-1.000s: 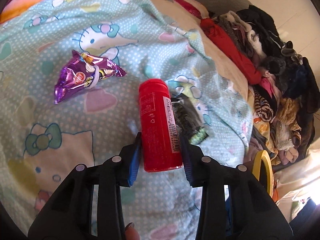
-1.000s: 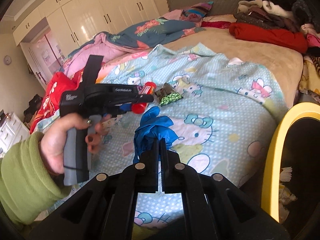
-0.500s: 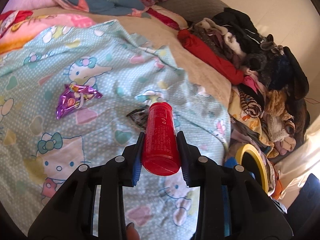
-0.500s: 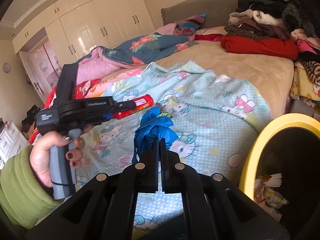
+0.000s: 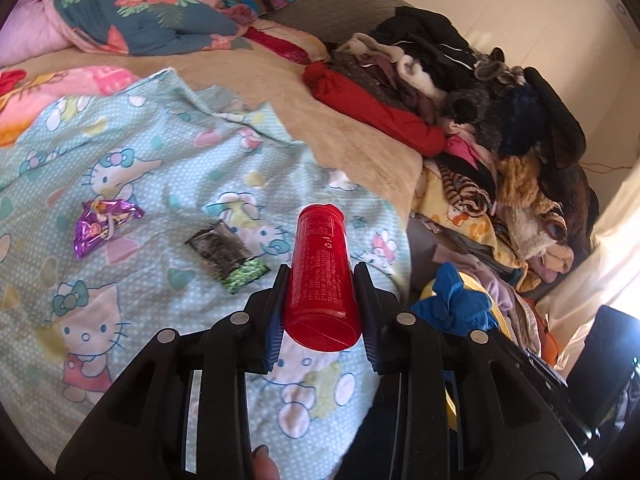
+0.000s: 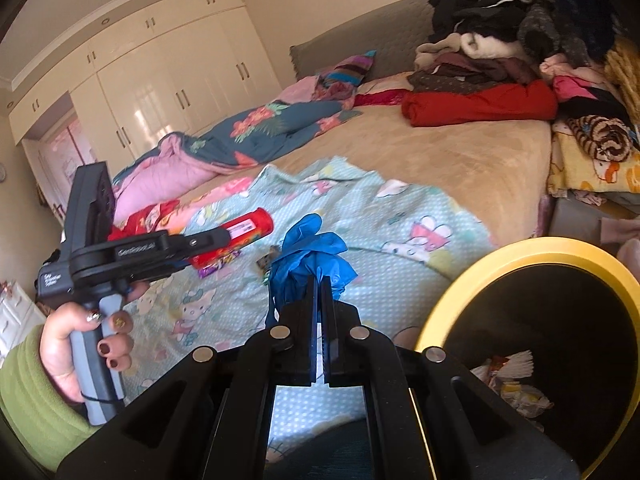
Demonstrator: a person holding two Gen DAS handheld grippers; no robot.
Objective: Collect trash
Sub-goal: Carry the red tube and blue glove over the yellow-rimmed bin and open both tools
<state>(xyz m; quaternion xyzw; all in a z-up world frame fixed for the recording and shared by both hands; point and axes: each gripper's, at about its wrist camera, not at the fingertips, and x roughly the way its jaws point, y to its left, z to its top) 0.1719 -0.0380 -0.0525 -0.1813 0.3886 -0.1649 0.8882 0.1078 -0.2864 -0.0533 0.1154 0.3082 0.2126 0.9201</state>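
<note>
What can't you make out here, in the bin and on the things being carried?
- Bin floor, right wrist view: dark, cut by the edge.
- Red bottle print, left wrist view: too small to read.
- Blue glove lower part, right wrist view: hidden in the shut right tool.
- Dark wrapper, right wrist view: behind the glove.

between the left fingers [image 5: 276,312] sits a glossy red plastic tube [image 5: 320,280]. beyond them, on soft matt printed cotton bedding [image 5: 160,152], lie a shiny purple foil wrapper [image 5: 100,226] and a crinkled dark wrapper [image 5: 228,254]. the right fingers [image 6: 306,308] pinch a thin blue rubbery glove [image 6: 310,258].
</note>
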